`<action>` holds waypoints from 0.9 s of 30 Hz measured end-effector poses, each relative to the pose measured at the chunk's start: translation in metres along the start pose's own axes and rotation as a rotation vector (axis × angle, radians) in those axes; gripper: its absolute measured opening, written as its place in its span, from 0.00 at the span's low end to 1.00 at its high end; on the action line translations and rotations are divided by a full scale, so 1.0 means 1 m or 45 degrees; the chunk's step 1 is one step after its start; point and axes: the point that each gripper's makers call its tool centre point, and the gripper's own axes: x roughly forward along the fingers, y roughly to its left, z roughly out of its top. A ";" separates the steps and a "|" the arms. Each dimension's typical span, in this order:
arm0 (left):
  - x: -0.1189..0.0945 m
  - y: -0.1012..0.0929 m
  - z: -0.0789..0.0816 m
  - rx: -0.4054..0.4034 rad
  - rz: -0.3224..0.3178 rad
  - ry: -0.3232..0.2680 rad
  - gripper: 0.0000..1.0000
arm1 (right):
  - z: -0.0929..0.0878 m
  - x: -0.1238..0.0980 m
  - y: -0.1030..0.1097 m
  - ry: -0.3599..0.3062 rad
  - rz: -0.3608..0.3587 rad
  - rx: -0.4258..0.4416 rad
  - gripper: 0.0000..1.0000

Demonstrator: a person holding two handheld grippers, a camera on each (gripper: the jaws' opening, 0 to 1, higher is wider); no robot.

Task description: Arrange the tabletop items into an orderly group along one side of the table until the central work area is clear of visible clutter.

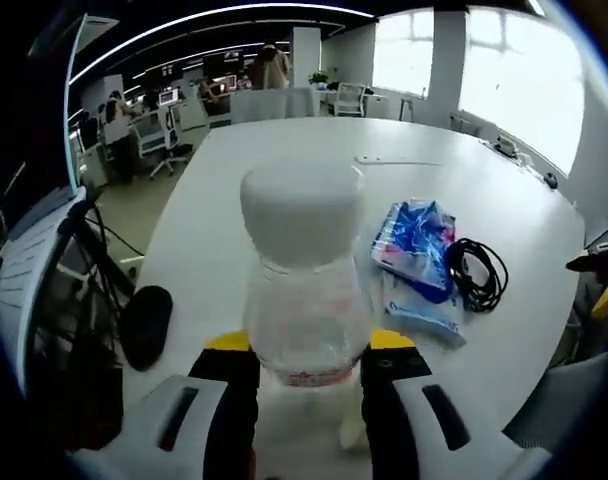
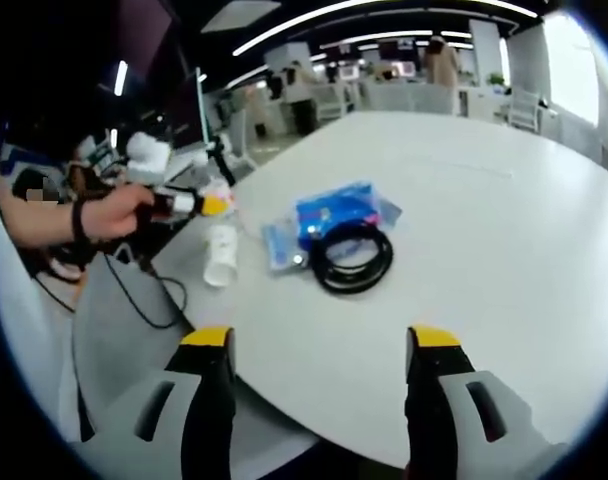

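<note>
The clear plastic bottle (image 1: pixel 306 290), white-capped, sits right up against the lens of the left gripper view, clamped low on its body between the yellow-tipped jaws of the left gripper (image 1: pixel 309 372). In the right gripper view that same bottle (image 2: pixel 222 252) hangs over the near left edge of the white table (image 2: pixel 504 200), with the person's hand (image 2: pixel 109 212) behind it. The right gripper (image 2: pixel 322 345) stands with its jaws spread wide and nothing between them, poised over the near rim.

Just beyond the bottle lie the blue patterned packet (image 1: pixel 416 243) and a smaller pale blue pack (image 1: pixel 424 318), touching one another, and the coiled black cable (image 1: pixel 476 272) rests against their right side. In the right gripper view the cable (image 2: pixel 352 258) overlaps the packet's near edge. Farther off, a thin pale strip (image 1: pixel 394 160) lies alone towards the far side.

The hold looks risky to me: the bottle is pinched near its base, so it could tip or slide out if swung quickly. Set down so near the edge, it might roll off. The cable's loose loops could also drag the packets along when lifted.
</note>
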 end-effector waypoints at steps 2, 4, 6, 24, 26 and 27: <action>0.001 0.000 0.001 0.008 0.002 -0.009 0.38 | -0.001 0.000 0.000 0.001 0.000 0.004 0.68; 0.001 0.000 0.002 0.001 0.010 -0.011 0.38 | -0.002 0.000 0.001 0.006 0.003 0.009 0.68; 0.002 0.001 0.003 -0.004 0.013 -0.014 0.38 | -0.002 0.001 0.003 0.011 0.007 0.005 0.68; 0.019 0.010 0.019 -0.088 0.068 -0.055 0.39 | 0.003 0.005 0.003 -0.011 0.012 0.061 0.65; 0.023 0.012 0.023 -0.108 0.081 -0.056 0.39 | 0.004 0.005 0.002 -0.016 0.008 0.067 0.65; 0.025 0.013 0.025 -0.115 0.086 -0.058 0.39 | 0.004 0.005 0.002 -0.017 0.007 0.068 0.65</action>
